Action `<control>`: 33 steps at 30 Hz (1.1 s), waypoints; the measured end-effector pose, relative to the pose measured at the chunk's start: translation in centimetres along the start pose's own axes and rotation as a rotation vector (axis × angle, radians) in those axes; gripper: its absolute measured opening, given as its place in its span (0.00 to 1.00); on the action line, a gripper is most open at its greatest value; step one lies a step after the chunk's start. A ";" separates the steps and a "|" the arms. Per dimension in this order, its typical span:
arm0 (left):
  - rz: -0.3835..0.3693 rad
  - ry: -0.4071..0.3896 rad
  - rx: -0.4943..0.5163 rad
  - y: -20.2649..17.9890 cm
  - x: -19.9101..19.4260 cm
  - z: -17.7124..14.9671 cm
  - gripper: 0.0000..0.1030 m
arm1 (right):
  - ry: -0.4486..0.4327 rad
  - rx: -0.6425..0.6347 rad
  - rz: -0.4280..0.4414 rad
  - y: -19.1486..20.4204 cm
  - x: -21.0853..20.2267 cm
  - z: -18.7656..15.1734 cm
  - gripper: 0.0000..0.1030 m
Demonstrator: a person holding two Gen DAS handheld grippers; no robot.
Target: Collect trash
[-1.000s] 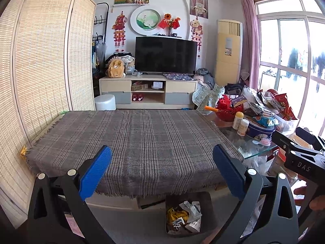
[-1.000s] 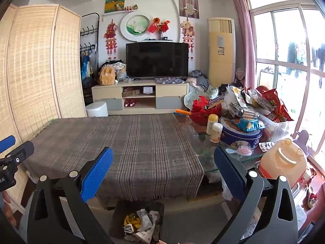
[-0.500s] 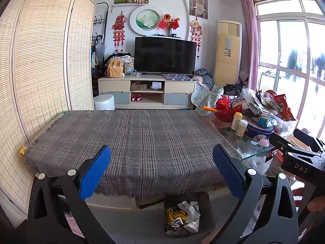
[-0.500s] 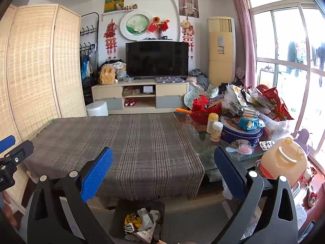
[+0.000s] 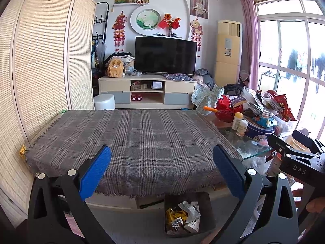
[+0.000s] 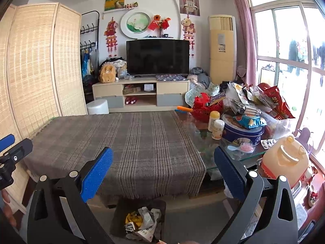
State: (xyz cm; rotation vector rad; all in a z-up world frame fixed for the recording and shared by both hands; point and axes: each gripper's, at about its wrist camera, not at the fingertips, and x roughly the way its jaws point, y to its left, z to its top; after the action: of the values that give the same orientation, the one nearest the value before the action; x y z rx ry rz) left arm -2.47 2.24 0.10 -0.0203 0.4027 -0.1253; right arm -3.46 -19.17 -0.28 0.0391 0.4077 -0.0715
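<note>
A dark trash bin stands on the floor below the table's near edge, holding crumpled wrappers; it also shows in the right wrist view. My left gripper is open and empty, held above and in front of the bin. My right gripper is open and empty too, at a similar height. The plaid cloth on the table has nothing lying on it. Each gripper shows at the edge of the other's view.
The glass right end of the table carries a blue tin, two bottles, a red basket and snack bags. An orange jug stands at the right. A bamboo screen lines the left; a TV cabinet stands behind.
Both views have risen and pulled back slightly from the table. The grippers stay open and empty.
</note>
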 end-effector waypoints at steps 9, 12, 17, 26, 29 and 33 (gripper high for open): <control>0.000 -0.002 -0.004 -0.1 0.2 0.1 0.92 | 0.005 0.000 0.002 0.1 0.2 0.0 0.97; 0.005 -0.001 -0.003 -0.2 0.2 0.1 0.92 | 0.008 0.004 0.006 0.1 0.3 0.0 0.97; 0.014 0.009 -0.009 -0.1 0.3 0.0 0.92 | 0.011 0.006 0.005 0.1 0.3 0.0 0.97; -0.004 0.046 -0.031 -0.2 0.9 -0.3 0.92 | 0.029 0.020 0.005 0.1 0.8 -0.3 0.97; -0.002 0.032 -0.037 -0.1 0.8 -0.4 0.92 | 0.034 0.020 0.007 0.1 0.9 -0.4 0.97; 0.003 0.023 -0.007 -0.5 0.7 -0.4 0.92 | 0.036 0.021 0.006 0.0 1.1 -0.4 0.97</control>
State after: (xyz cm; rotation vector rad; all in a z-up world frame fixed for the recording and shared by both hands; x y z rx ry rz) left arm -2.09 1.65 -0.54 -0.0254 0.4266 -0.1213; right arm -2.60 -19.26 -1.05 0.0625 0.4424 -0.0694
